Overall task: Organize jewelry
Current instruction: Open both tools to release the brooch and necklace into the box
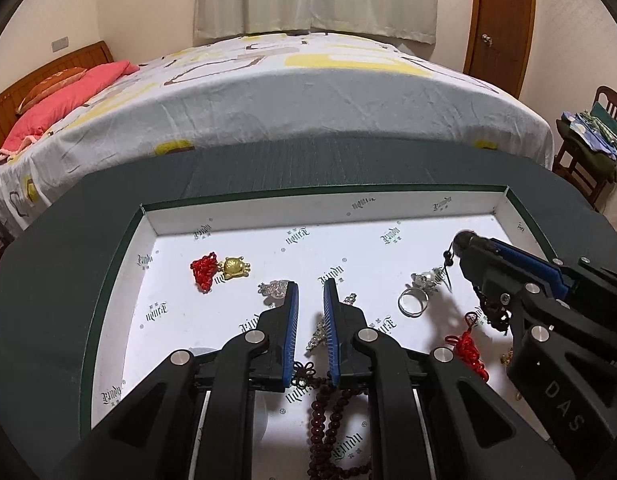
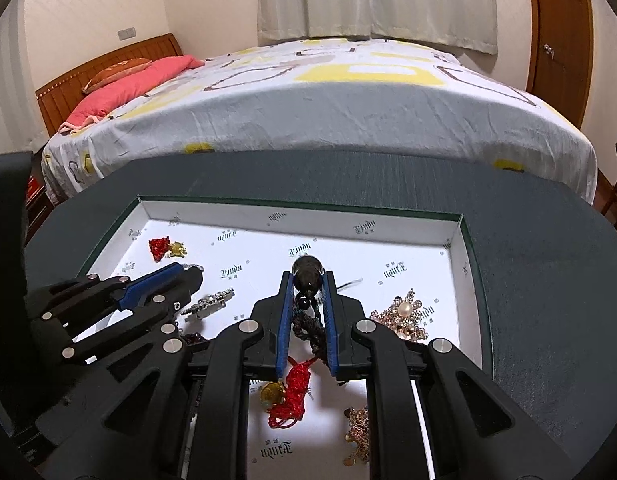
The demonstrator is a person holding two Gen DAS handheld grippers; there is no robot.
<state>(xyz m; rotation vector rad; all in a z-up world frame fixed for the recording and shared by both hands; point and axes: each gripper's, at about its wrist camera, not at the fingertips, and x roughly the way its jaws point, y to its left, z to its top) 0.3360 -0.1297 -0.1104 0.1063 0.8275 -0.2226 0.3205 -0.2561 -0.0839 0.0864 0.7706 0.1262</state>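
Observation:
A white-lined, green-rimmed box holds loose jewelry. My right gripper is shut on a dark pendant whose braided cord and beads hang down between the fingers; it also shows in the left wrist view. My left gripper is open and empty, low over the box floor. A dark red bead string lies under it. A silver ring, a crystal piece and a gold charm with a red knot lie nearby.
A pearl brooch, a silver clip, a gold charm with red cord and a gold coin chain lie in the box. The box sits on a dark round table. A bed stands behind.

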